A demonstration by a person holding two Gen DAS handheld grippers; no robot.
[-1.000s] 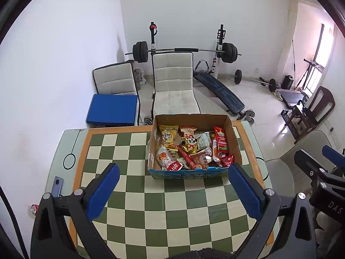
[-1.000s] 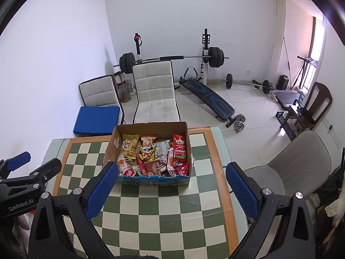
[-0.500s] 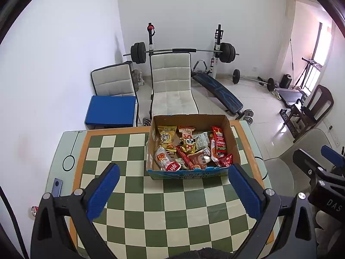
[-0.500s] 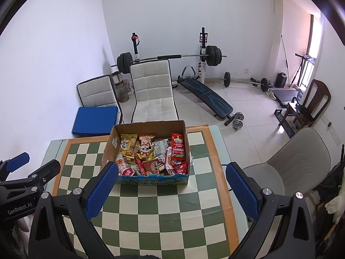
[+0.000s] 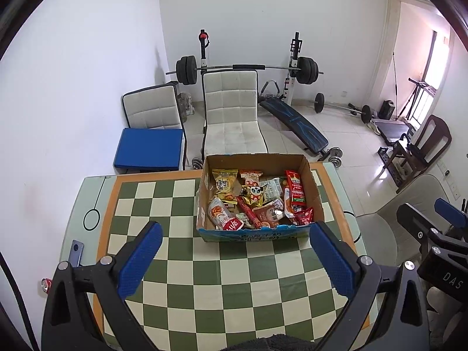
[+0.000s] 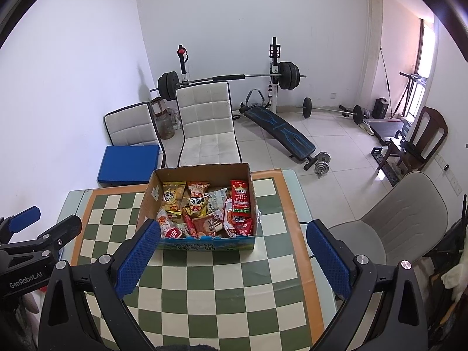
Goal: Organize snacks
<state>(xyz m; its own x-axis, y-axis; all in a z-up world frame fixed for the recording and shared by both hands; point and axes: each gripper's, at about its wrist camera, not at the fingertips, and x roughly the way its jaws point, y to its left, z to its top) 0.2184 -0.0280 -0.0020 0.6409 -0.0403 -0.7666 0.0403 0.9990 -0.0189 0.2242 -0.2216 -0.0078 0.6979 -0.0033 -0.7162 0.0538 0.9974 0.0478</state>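
Open brown cardboard box (image 5: 259, 201) sat upper-centre of frame on the green-and-cream checkered surface (image 5: 204, 278), colourful snack packets (image 5: 254, 201) heaped inside. Left gripper (image 5: 235, 260) and right gripper (image 6: 232, 259) held fingers spread, empty (hovering low in frame). Fits either sorting pending or packets already gathered.
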